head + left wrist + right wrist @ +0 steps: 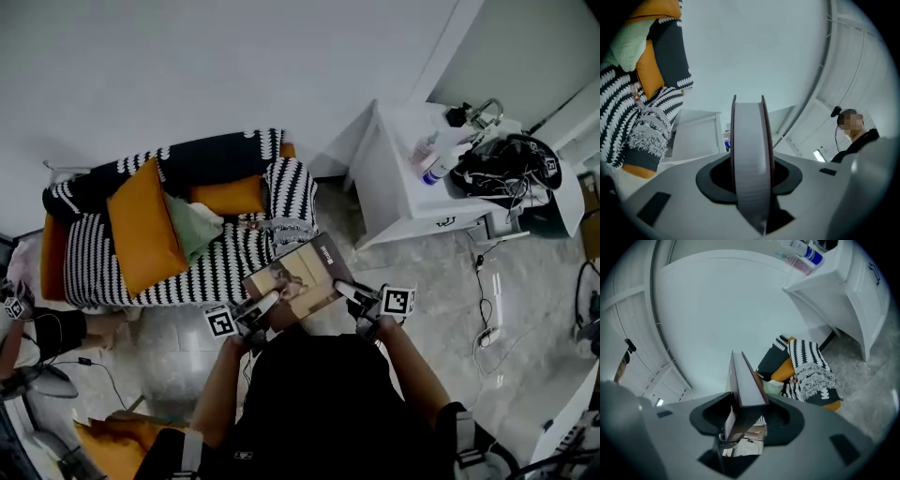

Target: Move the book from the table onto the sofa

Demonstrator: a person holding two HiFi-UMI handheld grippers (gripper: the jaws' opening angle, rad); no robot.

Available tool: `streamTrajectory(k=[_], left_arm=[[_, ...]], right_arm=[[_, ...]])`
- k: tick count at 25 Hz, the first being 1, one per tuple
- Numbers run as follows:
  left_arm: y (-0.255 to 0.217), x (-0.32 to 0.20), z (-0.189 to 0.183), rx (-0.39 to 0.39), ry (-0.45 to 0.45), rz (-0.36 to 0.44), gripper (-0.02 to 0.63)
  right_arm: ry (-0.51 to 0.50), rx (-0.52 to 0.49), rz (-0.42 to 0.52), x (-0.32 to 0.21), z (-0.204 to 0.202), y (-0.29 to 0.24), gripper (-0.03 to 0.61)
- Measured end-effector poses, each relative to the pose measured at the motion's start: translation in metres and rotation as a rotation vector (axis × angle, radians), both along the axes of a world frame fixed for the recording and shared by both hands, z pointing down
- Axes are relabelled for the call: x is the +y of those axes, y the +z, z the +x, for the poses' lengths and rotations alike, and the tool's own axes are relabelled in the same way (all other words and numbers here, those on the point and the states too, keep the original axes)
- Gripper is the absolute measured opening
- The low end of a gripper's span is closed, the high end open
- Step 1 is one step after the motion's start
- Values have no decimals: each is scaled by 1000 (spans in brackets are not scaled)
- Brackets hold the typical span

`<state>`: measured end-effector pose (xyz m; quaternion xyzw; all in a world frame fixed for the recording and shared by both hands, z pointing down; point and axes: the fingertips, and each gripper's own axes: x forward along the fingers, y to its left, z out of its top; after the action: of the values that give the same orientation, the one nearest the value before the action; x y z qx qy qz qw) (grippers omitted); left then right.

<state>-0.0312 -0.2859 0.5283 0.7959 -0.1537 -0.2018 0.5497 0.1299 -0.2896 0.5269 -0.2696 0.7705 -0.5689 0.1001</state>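
The book (pixel 300 277), with a brown photo cover, hangs in the air just over the front edge of the black-and-white striped sofa (pixel 216 267). My left gripper (pixel 262 305) is shut on its near left edge and my right gripper (pixel 349 293) is shut on its near right corner. In the left gripper view the book's pale page edge (pixel 750 159) stands upright between the jaws, with the sofa (pixel 628 117) to the left. In the right gripper view the book (pixel 745 380) sits tilted between the jaws, with the sofa (pixel 806 366) behind it.
On the sofa lie a large orange cushion (pixel 142 225), a green one (pixel 192 225) and a striped throw (pixel 289 192). A white table (pixel 412 197) stands to the right with bottles (pixel 427 155) and a black tangle of gear (pixel 502 164). Cables trail over the floor (pixel 483 309).
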Motion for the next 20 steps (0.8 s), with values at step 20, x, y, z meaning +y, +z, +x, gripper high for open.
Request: streamTrajectory(k=[20], left_arm=[[89,-28,-2,-234,62,-202,178]], right_arm=[[-39,19,-162,-43,-3,71,185]])
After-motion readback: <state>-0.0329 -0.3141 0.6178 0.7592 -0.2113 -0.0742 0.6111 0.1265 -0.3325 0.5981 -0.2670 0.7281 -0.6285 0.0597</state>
